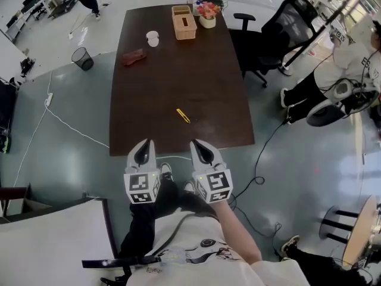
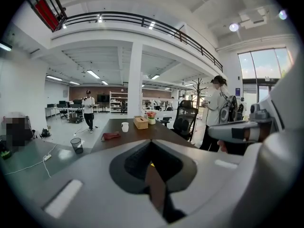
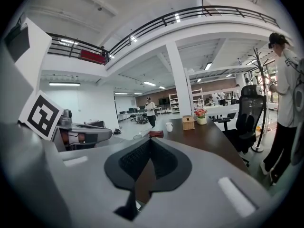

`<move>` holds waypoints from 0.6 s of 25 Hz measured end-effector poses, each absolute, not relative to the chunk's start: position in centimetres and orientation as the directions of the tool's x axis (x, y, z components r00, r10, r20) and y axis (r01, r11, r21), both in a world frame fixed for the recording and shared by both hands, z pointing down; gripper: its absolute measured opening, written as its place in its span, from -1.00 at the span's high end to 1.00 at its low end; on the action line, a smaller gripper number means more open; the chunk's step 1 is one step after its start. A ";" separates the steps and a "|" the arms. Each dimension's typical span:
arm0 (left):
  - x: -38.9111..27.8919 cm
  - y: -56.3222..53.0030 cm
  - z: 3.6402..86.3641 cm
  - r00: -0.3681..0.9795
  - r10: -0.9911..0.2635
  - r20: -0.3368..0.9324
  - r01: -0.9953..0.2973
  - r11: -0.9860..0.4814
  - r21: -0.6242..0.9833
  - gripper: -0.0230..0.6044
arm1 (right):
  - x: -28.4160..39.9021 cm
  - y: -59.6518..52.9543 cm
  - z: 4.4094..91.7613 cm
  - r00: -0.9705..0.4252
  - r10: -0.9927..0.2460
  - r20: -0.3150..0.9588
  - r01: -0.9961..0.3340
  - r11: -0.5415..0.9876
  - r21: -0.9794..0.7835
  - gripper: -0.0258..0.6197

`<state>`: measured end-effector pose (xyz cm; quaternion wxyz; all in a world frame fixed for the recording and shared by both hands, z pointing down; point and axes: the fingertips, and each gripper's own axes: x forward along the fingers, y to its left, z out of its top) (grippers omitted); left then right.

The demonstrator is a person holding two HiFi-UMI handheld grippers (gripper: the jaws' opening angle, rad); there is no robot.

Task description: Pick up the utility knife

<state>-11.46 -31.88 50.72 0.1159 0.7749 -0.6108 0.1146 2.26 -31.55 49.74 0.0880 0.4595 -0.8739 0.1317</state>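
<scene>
The utility knife [image 1: 183,115], slim and yellow, lies at a slant on the dark brown table [image 1: 178,76], near its front end. In the head view both grippers hover side by side just off the table's near edge, short of the knife and apart from it. My left gripper [image 1: 144,145] is shut with nothing in it, its jaws meeting at the tip [image 2: 151,141]. My right gripper [image 1: 199,145] is shut and empty too, its jaws closed together [image 3: 149,140]. The knife lies ahead, between the two grippers' lines.
At the table's far end stand a wooden tissue box [image 1: 184,24], a flower pot [image 1: 208,14], a white cup [image 1: 153,38] and a red object [image 1: 134,56]. A black office chair [image 1: 280,28] and a person [image 1: 351,58] are at the right, a bin [image 1: 83,58] at the left.
</scene>
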 end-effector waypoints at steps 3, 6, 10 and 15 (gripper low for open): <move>-11.9 -34.4 52.2 0.254 -0.904 0.343 -0.967 -0.248 0.062 0.94 | 1.9 -33.3 50.7 -0.540 -0.783 0.309 -0.840 0.525 -0.138 0.92; -11.7 -37.1 54.2 0.305 -0.869 0.389 -0.952 -0.291 0.095 0.94 | 1.6 -35.2 52.4 -0.514 -0.778 0.361 -0.854 0.502 -0.135 0.92; -11.9 -40.2 57.2 0.353 -0.805 0.477 -0.934 -0.334 0.128 0.94 | 1.4 -38.4 54.9 -0.470 -0.767 0.436 -0.879 0.451 -0.153 0.92; -12.9 -41.4 61.3 0.392 -0.723 0.569 -0.917 -0.352 0.185 0.94 | 0.9 -40.3 59.3 -0.436 -0.713 0.549 -0.896 0.402 -0.189 0.92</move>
